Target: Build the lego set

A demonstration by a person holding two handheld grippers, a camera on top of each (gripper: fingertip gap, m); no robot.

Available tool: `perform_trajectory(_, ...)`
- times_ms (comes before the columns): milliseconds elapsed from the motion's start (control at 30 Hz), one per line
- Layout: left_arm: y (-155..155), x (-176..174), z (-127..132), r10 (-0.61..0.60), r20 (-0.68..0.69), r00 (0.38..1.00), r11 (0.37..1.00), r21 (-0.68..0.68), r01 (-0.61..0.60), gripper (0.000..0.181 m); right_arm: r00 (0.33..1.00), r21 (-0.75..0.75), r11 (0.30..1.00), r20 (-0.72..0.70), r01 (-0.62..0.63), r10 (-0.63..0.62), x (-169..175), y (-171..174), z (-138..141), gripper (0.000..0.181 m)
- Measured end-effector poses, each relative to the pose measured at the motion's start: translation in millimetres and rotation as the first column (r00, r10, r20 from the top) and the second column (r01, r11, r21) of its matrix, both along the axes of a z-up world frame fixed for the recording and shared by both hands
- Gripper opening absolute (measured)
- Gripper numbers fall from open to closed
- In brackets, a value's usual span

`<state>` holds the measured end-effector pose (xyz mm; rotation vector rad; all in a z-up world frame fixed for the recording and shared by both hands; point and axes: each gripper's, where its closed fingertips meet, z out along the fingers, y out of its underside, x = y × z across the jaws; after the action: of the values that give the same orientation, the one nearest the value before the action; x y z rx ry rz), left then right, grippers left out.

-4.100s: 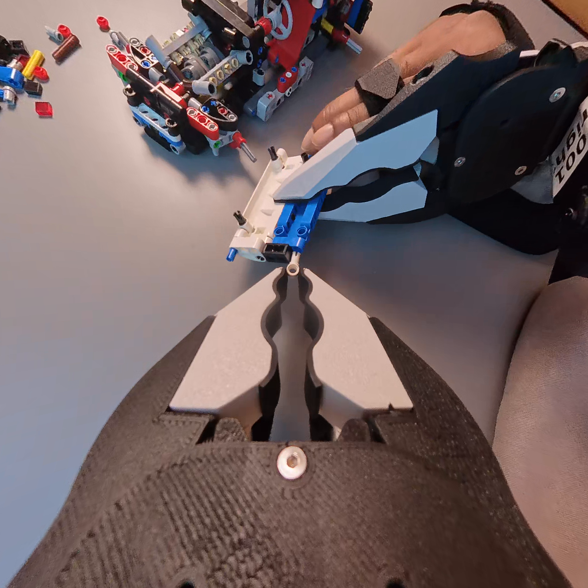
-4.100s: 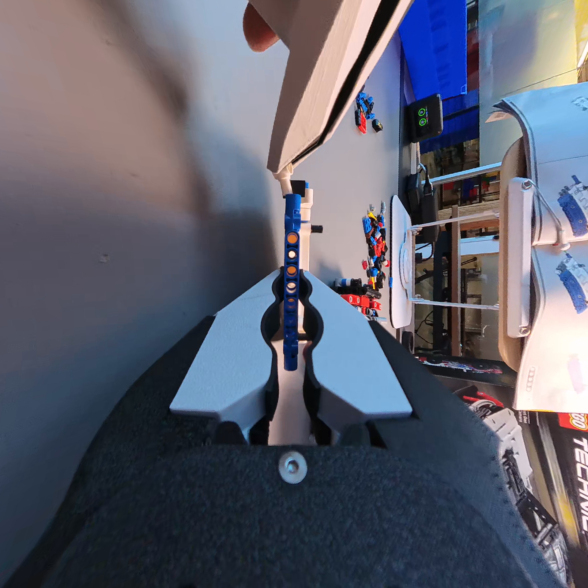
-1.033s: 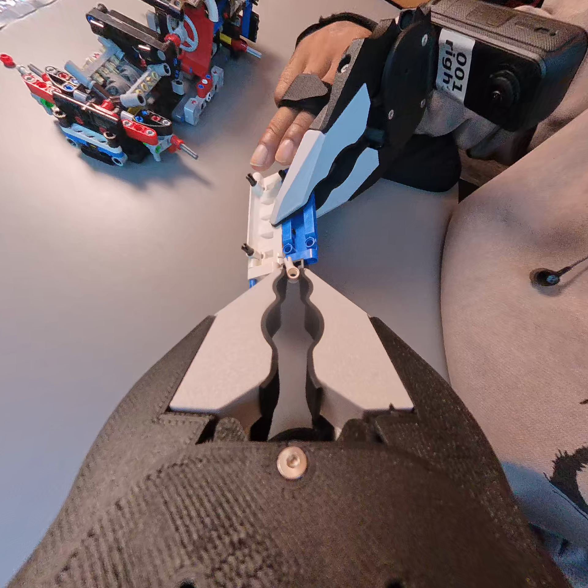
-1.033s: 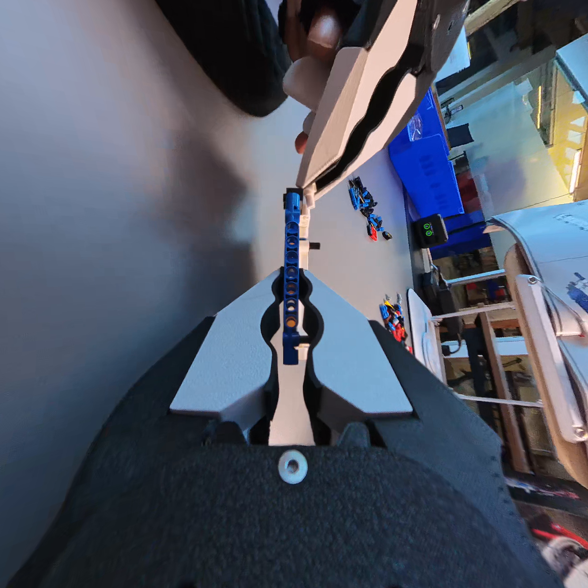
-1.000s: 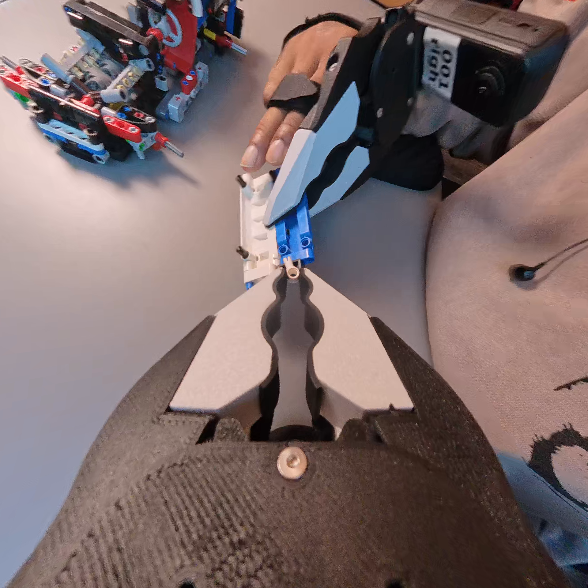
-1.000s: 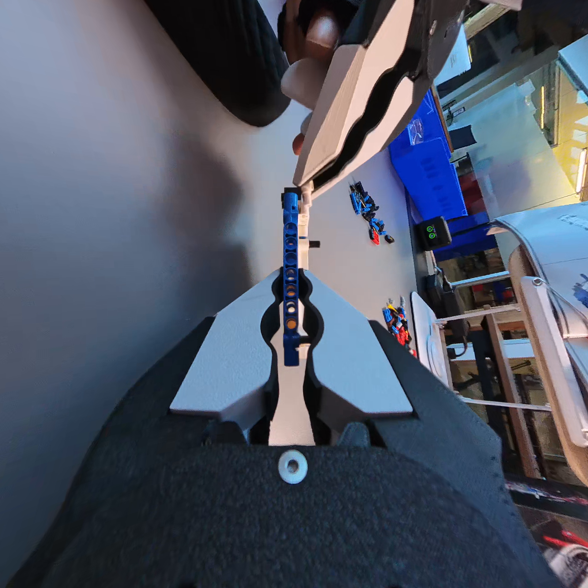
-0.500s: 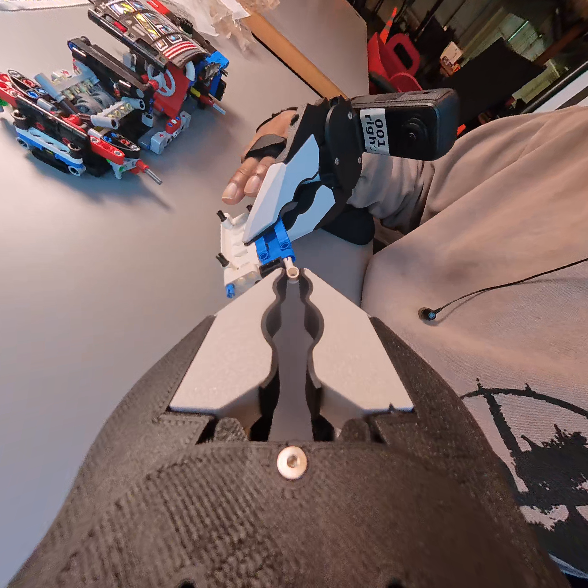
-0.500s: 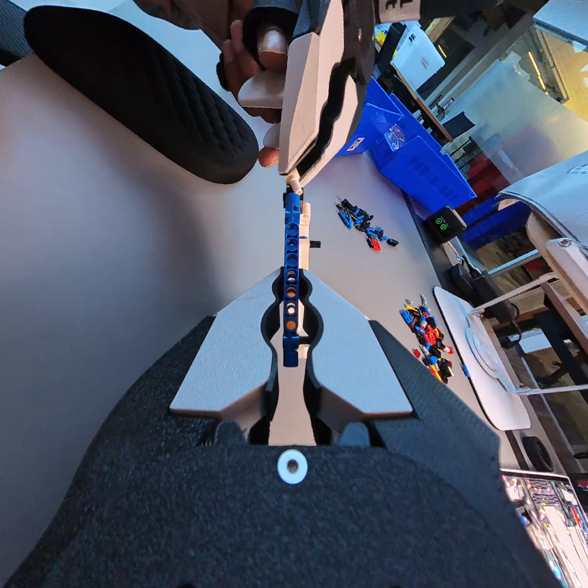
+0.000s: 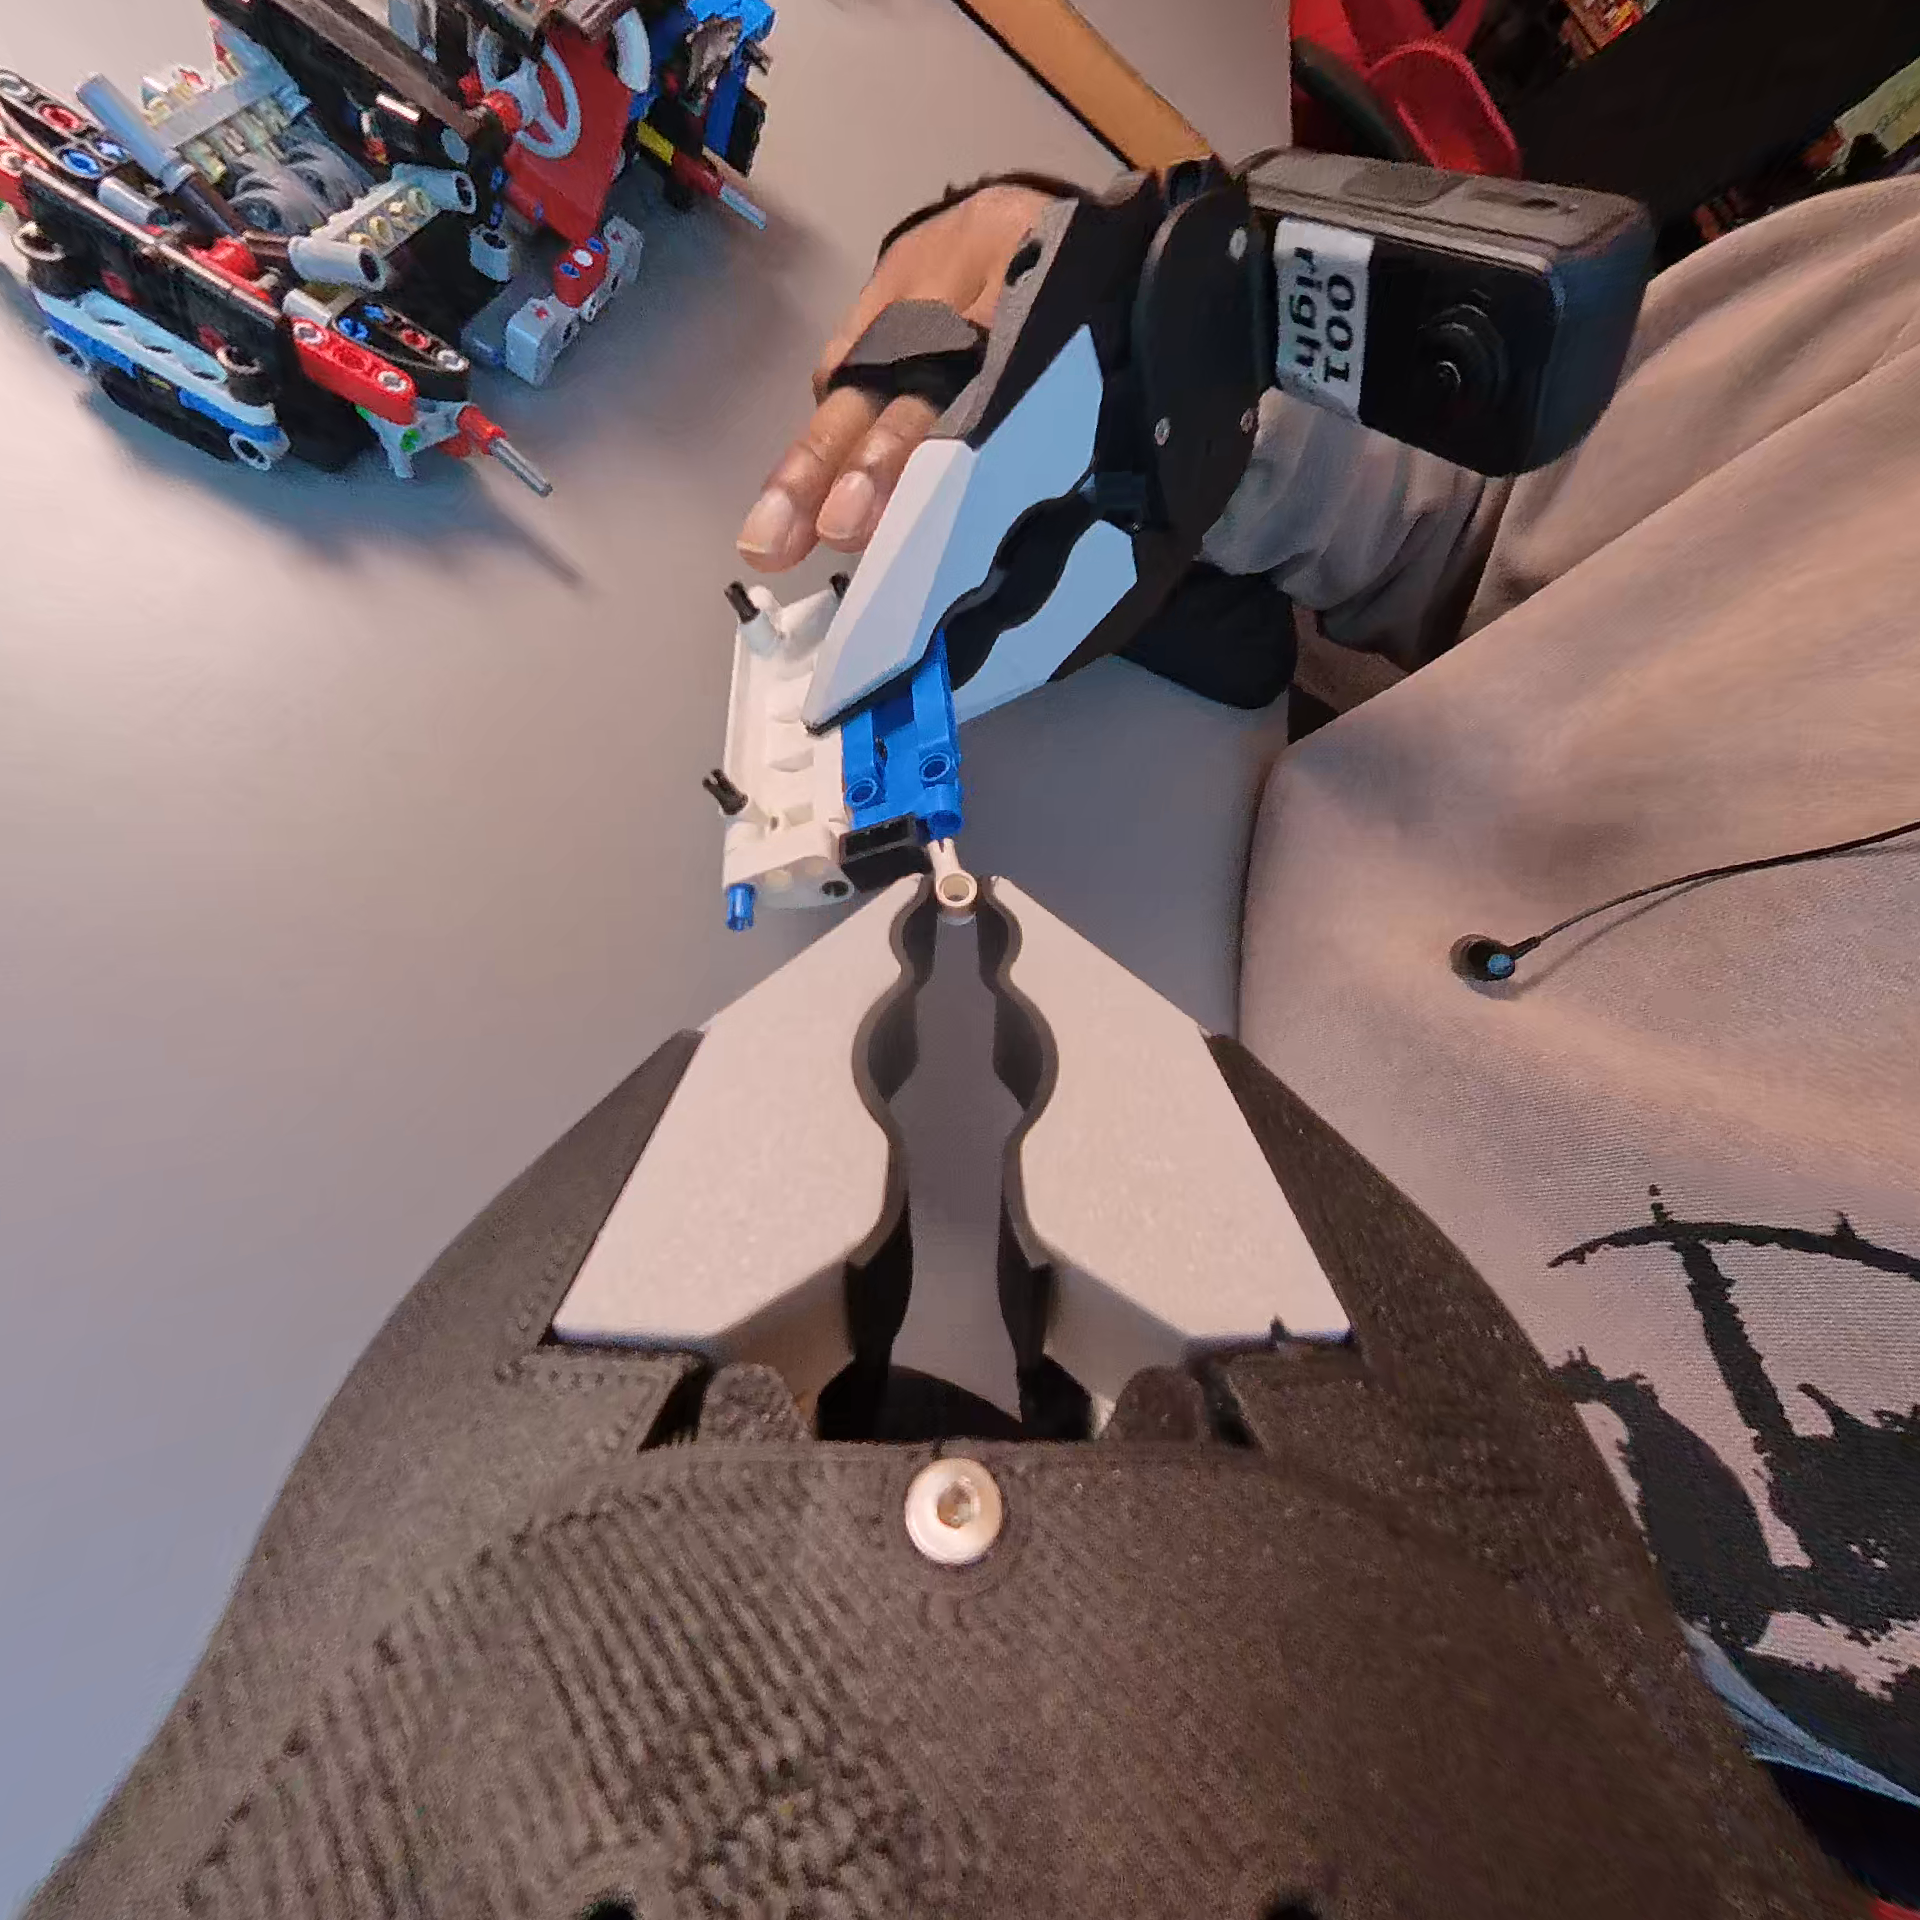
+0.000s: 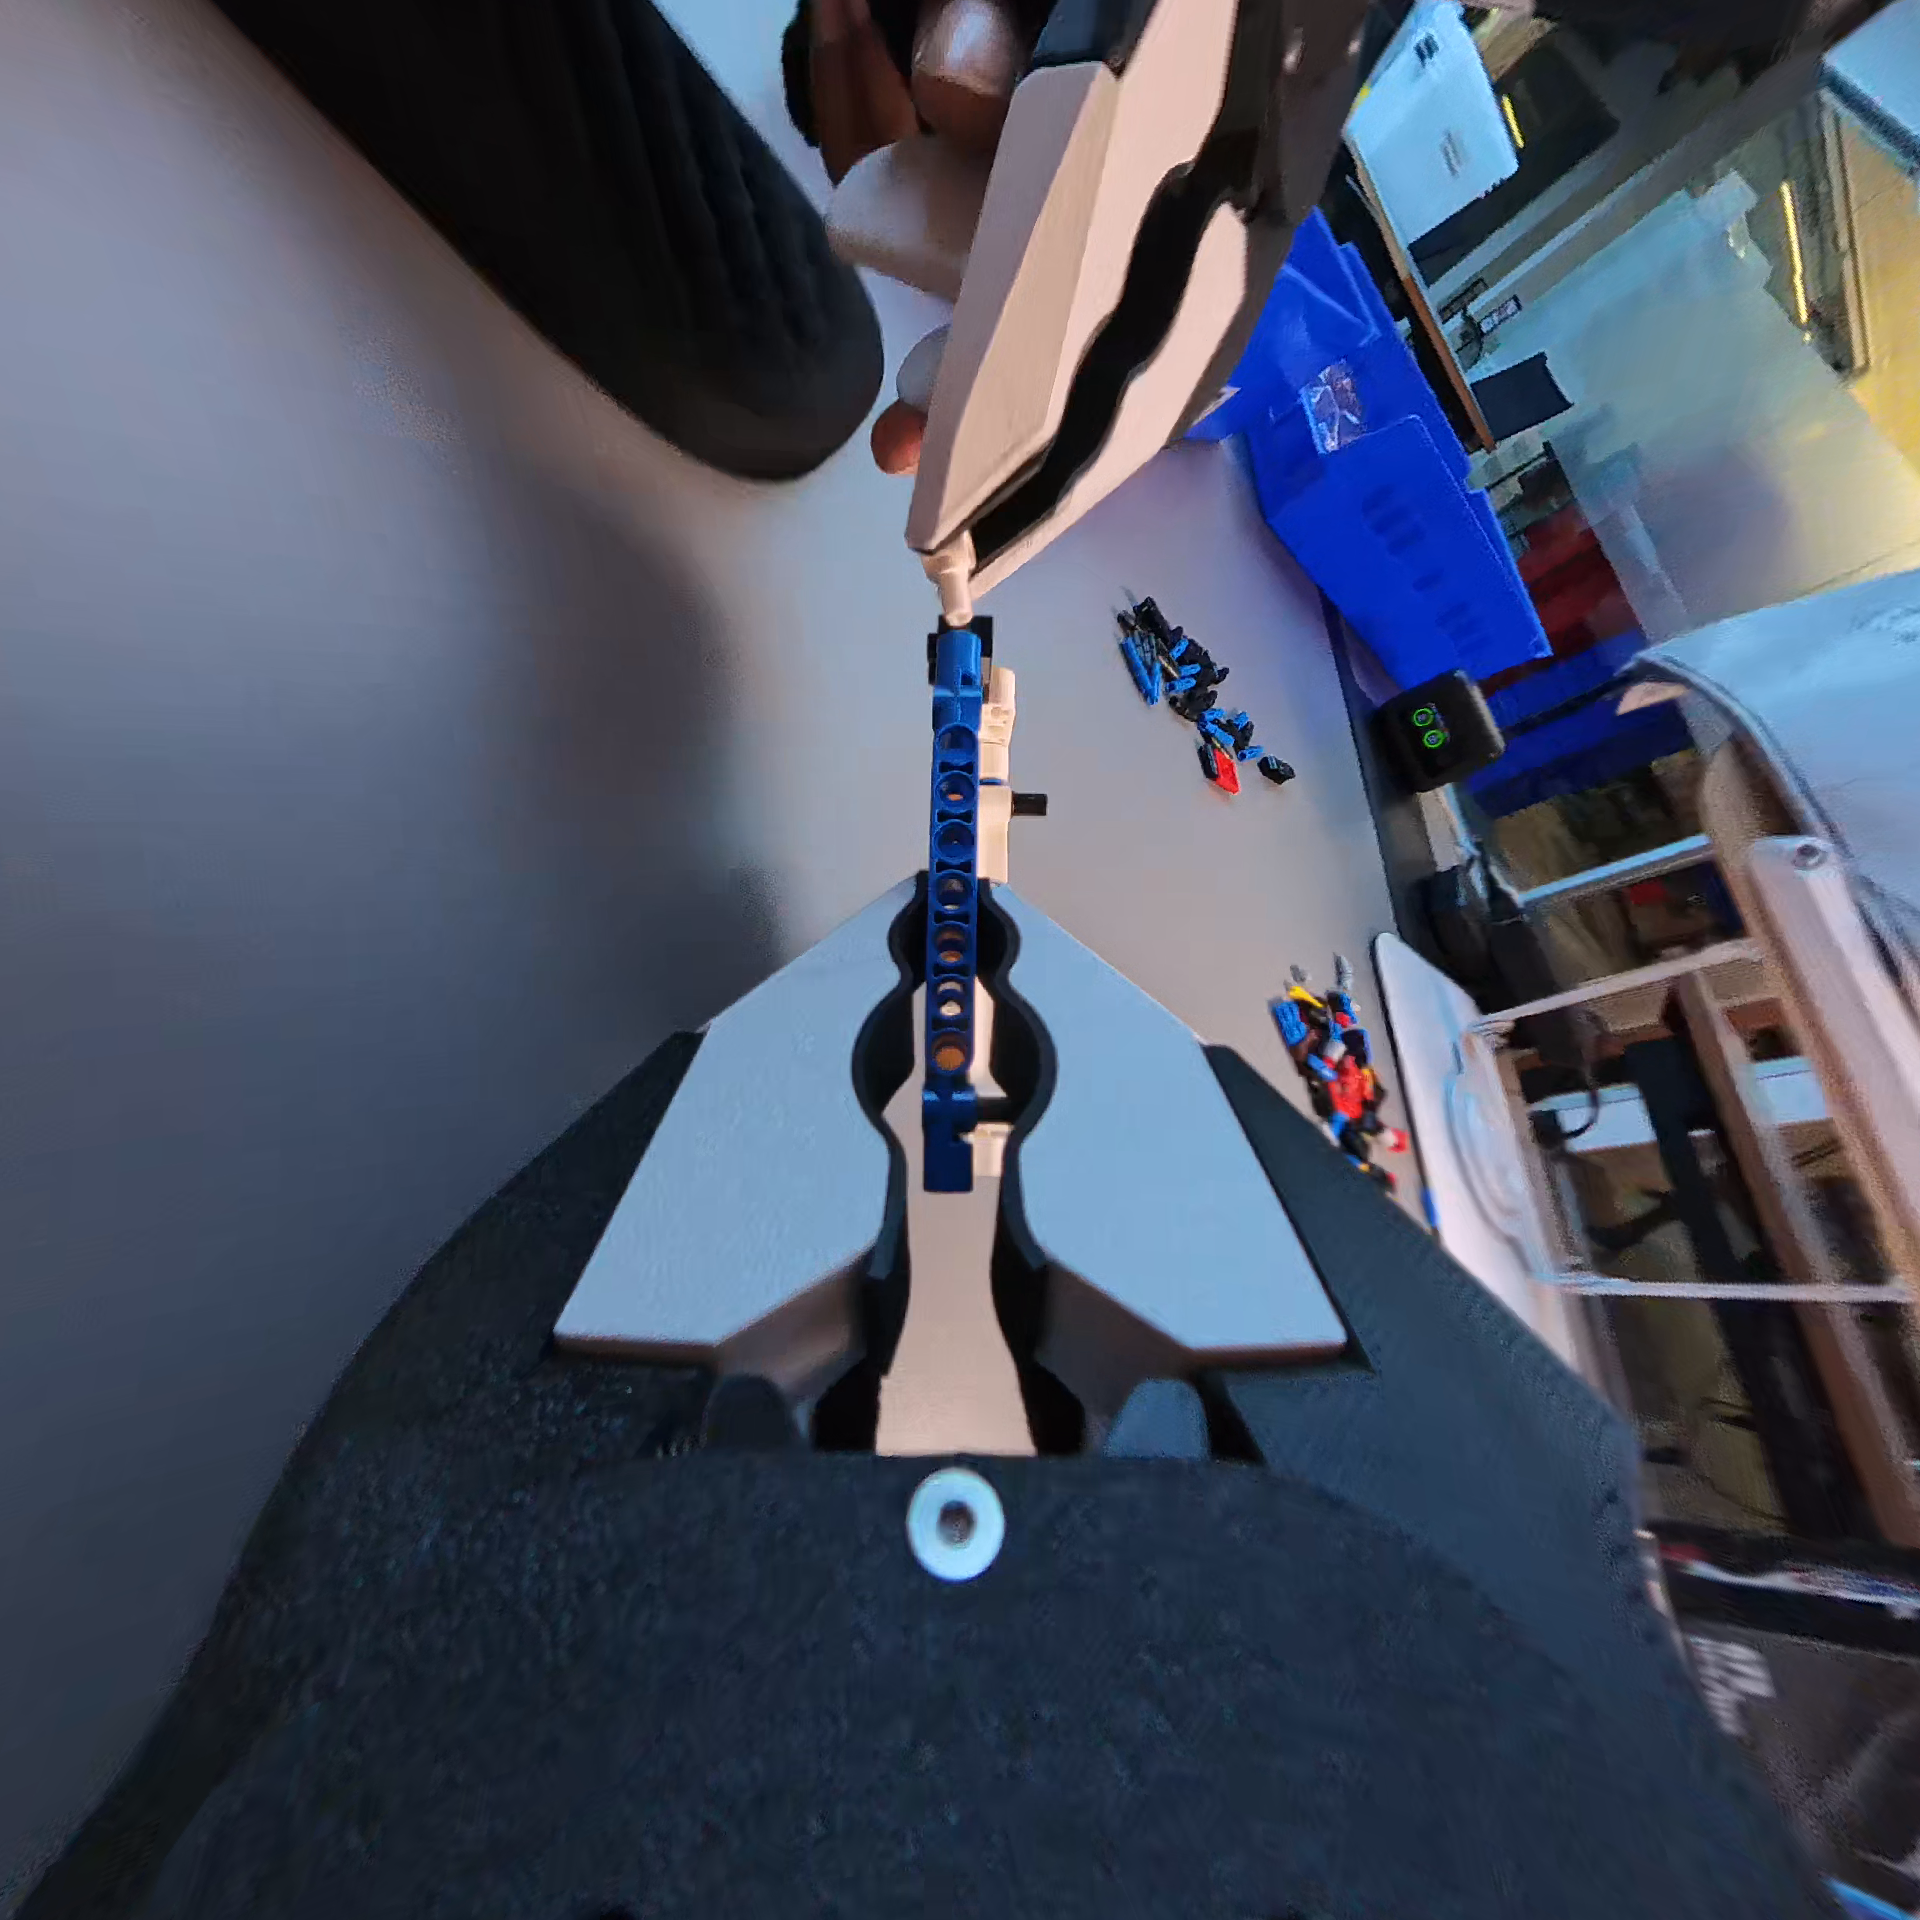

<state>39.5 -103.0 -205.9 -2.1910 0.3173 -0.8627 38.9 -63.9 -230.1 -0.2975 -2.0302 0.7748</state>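
Both claws have tilted since half a second ago, and the big lego model (image 9: 343, 208) now looks closer to the left one. The left claw (image 9: 956, 894) pinches a small white connector (image 9: 954, 886) at its tips. The right claw (image 10: 954, 935) clamps the blue-and-white subassembly (image 9: 831, 790), held above the grey worktop (image 9: 312, 831) near its front edge. Loose pieces (image 10: 1205, 686) lie farther away.

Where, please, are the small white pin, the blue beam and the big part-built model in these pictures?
small white pin (image 9: 954, 889), left wrist view, on its round end.
blue beam (image 10: 954, 790), right wrist view, on its holed side.
part-built model (image 9: 343, 208), left wrist view, on its middle.
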Motion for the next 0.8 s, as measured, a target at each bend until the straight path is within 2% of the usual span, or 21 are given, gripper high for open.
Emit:
perform_trajectory(33,-1,-4,-7,0.012,-0.034,0.999,1.0,-0.007,-0.012,0.005,1.0,0.099,0.995,-0.014,-0.007,0.009,-2,3,-5,0.005)
perform_trajectory(133,-4,-10,-22,0.03,-0.112,0.993,0.999,-0.02,-0.032,0.005,0.997,0.361,0.93,-0.007,-0.07,0.078,-9,7,-23,0.005)
perform_trajectory(200,-5,-10,-28,0.03,-0.137,0.99,0.999,-0.023,-0.033,0.005,0.99,0.46,0.878,0.012,-0.131,0.141,-13,8,-31,0.01)
perform_trajectory(267,-5,-11,-33,0.033,-0.159,0.987,0.999,-0.021,-0.037,0.005,0.982,0.497,0.85,0.033,-0.175,0.184,-15,8,-33,0.013)
perform_trajectory(367,-3,-10,-37,0.042,-0.154,0.987,0.999,-0.007,-0.044,0.005,0.976,0.425,0.881,0.144,-0.207,0.16,-10,12,-27,0.032)
perform_trajectory(433,-2,-6,-36,0.034,-0.129,0.991,0.999,0.011,-0.032,0.005,0.968,0.264,0.951,0.231,-0.162,0.101,-4,11,-16,0.038)
perform_trajectory(500,0,2,-28,0.013,-0.051,0.999,1.0,0.028,-0.012,0.005,0.961,0.068,0.991,0.263,-0.112,0.09,4,-4,3,0.037)
perform_trajectory(567,4,7,-17,0.008,0.053,0.999,0.999,0.04,-0.01,0.005,0.967,-0.022,0.996,0.24,-0.085,0.087,9,-20,15,0.033)
perform_trajectory(667,12,14,-1,-0.002,0.201,0.98,0.999,0.036,-0.005,0.005,0.986,0.01,0.999,0.163,-0.032,0.03,8,-34,16,0.027)
perform_trajectory(767,15,14,-1,0.006,0.246,0.969,1.0,-0.002,-0.005,0.005,0.998,0.084,0.995,0.037,0.043,-0.046,-1,-29,18,0.007)
perform_trajectory(800,15,15,0,0.008,0.265,0.964,1.0,-0.007,-0.007,0.005,0.999,0.082,0.996,0.024,0.046,-0.048,-1,-29,18,0.006)
